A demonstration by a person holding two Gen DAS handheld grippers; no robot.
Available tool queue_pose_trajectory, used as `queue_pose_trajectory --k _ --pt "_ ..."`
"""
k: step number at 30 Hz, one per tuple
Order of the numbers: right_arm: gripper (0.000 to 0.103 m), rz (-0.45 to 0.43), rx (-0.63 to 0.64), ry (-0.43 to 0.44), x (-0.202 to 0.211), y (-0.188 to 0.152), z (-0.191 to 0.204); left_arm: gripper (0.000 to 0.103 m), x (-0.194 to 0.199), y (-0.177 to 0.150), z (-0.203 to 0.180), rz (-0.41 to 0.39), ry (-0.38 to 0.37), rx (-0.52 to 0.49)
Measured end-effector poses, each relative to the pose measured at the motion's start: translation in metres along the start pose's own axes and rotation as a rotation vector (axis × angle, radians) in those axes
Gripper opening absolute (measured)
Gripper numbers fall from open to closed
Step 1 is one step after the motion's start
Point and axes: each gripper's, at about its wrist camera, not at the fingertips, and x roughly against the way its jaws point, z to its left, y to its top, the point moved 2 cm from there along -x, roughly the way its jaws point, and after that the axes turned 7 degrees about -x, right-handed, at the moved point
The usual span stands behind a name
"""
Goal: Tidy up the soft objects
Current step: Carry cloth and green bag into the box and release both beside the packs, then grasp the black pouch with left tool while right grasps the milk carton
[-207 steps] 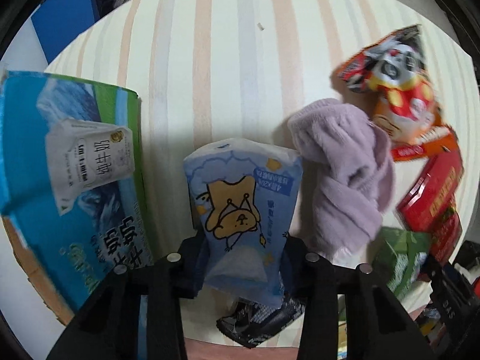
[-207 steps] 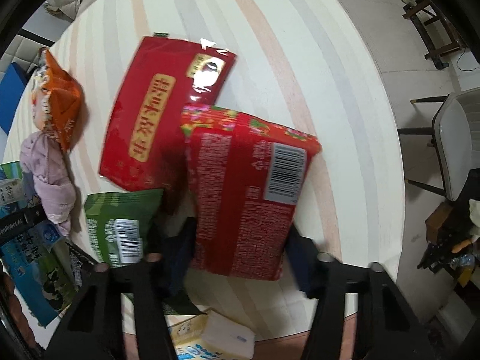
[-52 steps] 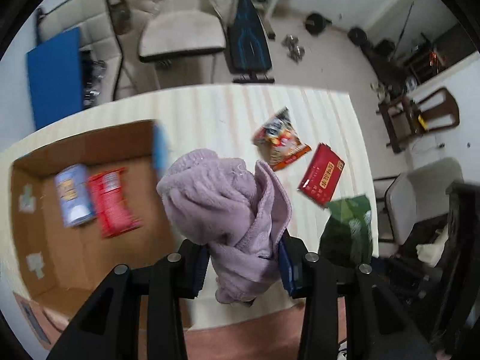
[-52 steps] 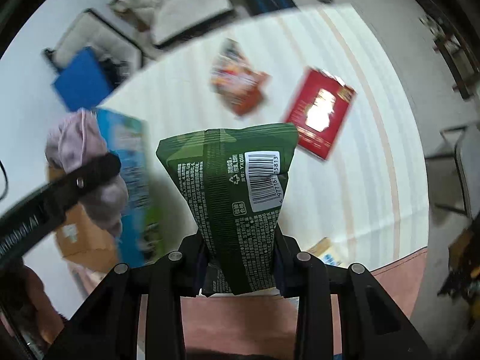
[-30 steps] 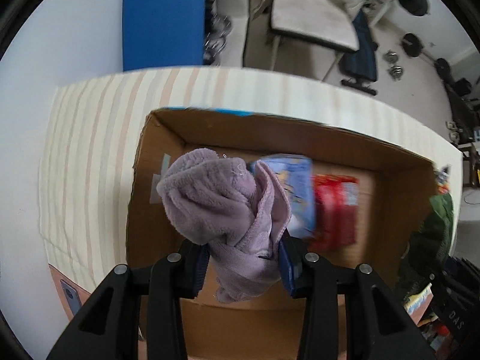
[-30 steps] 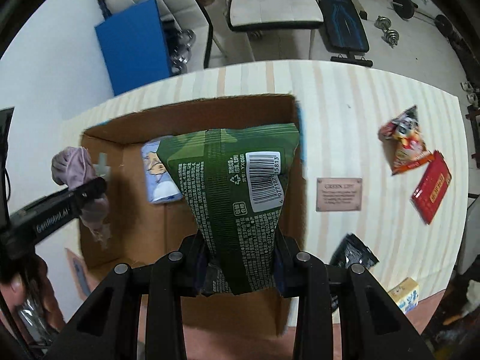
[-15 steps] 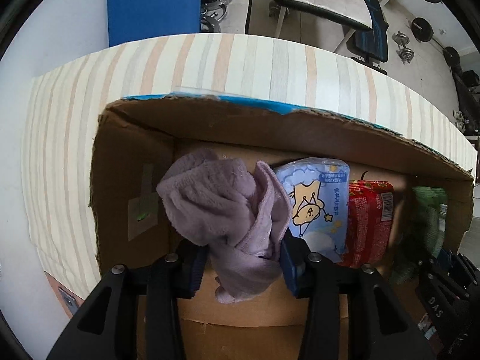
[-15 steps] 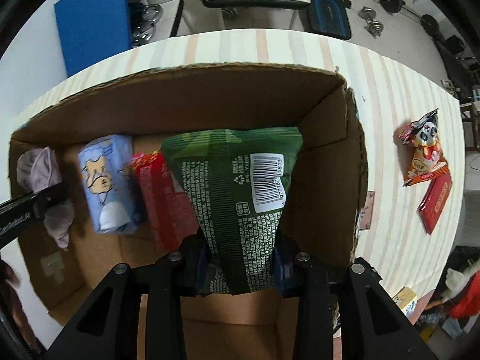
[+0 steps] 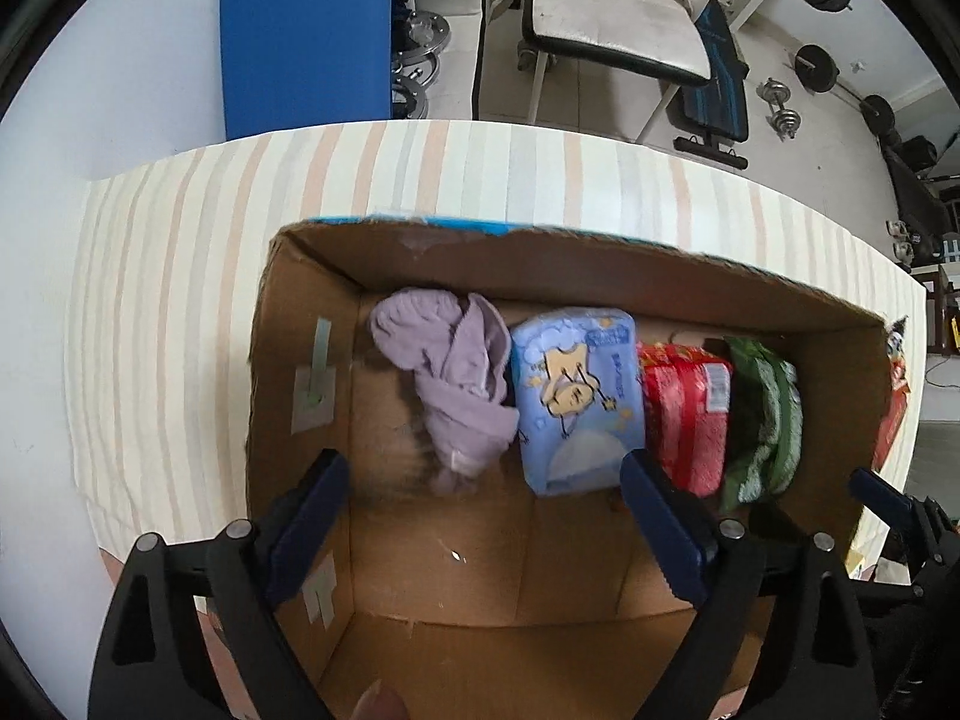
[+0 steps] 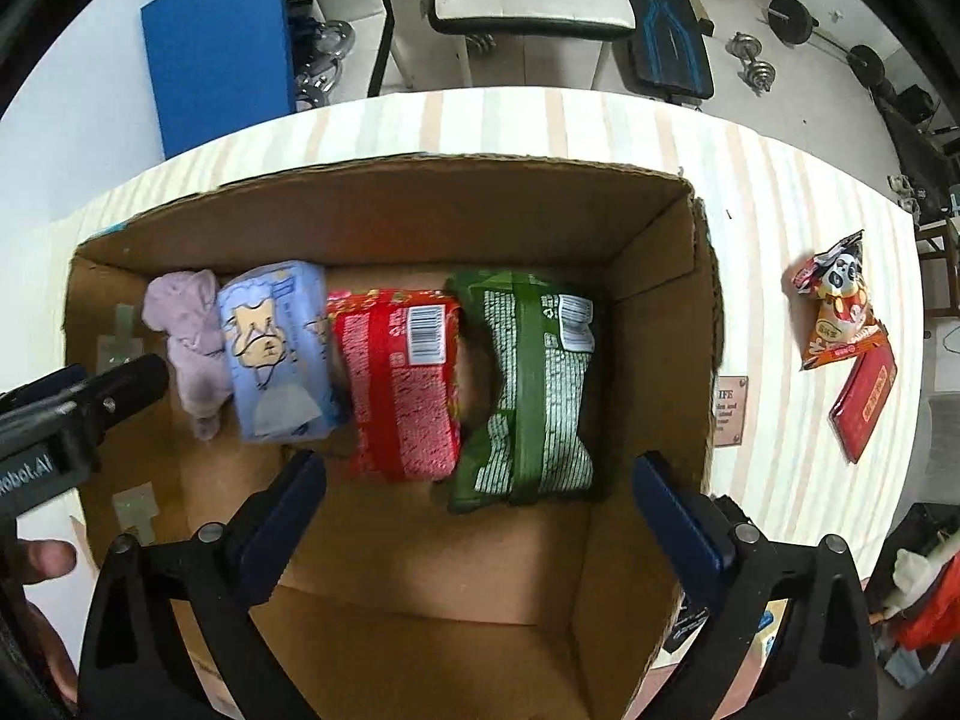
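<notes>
An open cardboard box (image 9: 312,324) (image 10: 654,276) sits on the striped table. Inside, in a row along its far wall, lie a lilac towel (image 9: 456,360) (image 10: 192,324), a blue tissue pack (image 9: 576,396) (image 10: 276,348), a red snack bag (image 9: 684,414) (image 10: 402,384) and a green snack bag (image 9: 762,420) (image 10: 534,390). My left gripper (image 9: 486,528) is open and empty above the towel and tissue pack. My right gripper (image 10: 480,516) is open and empty above the red and green bags.
An orange cartoon snack bag (image 10: 837,306) and a flat red packet (image 10: 864,396) lie on the table right of the box. A small brown plaque (image 10: 729,411) lies beside the box wall. A chair (image 9: 606,6) and a blue panel (image 9: 306,30) stand beyond the table.
Both grippers have opened: the left let go of the lilac towel, the right let go of the green bag. Both things now lie in the box, and both grippers have lifted back.
</notes>
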Motion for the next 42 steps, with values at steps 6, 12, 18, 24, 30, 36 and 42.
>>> queue_pose_trajectory --k 6,12,18,24,30,36,42 --pt "0.103 -0.039 0.017 0.037 0.025 -0.019 0.002 0.093 0.029 -0.024 -0.011 -0.084 0.047 -0.025" --pt "0.103 -0.088 0.022 0.082 0.053 -0.043 -0.007 0.093 0.067 -0.051 -0.028 -0.185 0.080 -0.034" --pt "0.103 -0.132 0.024 0.147 0.087 -0.070 -0.023 0.093 0.098 -0.077 -0.044 -0.250 0.066 -0.032" --pt "0.103 -0.193 -0.013 0.223 0.118 -0.093 -0.058 0.093 0.134 -0.091 -0.081 -0.324 0.081 -0.092" --pt "0.103 -0.206 -0.142 0.257 0.126 -0.115 -0.134 0.093 0.140 -0.097 -0.163 -0.351 0.131 -0.305" --pt "0.103 -0.130 -0.420 0.215 0.084 -0.152 -0.259 0.093 0.074 -0.091 -0.275 -0.185 0.088 -0.569" --pt "0.103 -0.009 -0.636 0.209 0.013 -0.186 -0.350 0.093 -0.030 -0.096 -0.368 0.068 0.108 -0.728"
